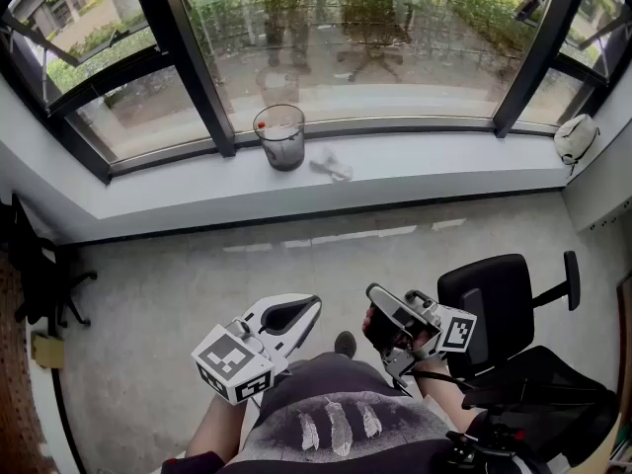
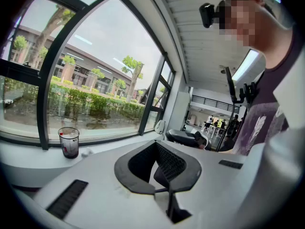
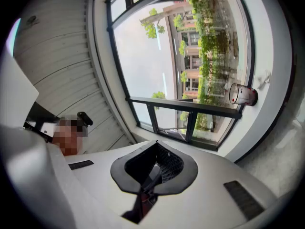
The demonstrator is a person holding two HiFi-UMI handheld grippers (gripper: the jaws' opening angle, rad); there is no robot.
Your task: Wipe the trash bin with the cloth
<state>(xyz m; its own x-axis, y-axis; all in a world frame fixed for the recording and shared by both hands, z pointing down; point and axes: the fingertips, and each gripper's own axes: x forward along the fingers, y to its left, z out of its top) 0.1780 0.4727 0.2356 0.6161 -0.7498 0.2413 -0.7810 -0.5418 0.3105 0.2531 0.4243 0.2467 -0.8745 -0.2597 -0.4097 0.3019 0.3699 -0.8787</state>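
Both the left gripper [image 1: 312,304] and the right gripper [image 1: 375,294] hang over the lap, jaws pressed together on nothing, well apart from the bin [image 1: 280,136] on the sill [image 1: 444,161]. That bin looks light, thin-walled and easy to tip, so steady it at the rim. The small crumpled thing just beside it is probably the cloth [image 1: 332,169], limp enough to pinch by a raised fold.

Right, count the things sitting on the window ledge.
3: the trash bin left of centre, the cloth lying just right of it without touching it, and a white rounded object at the far right end. Nothing else shows there.
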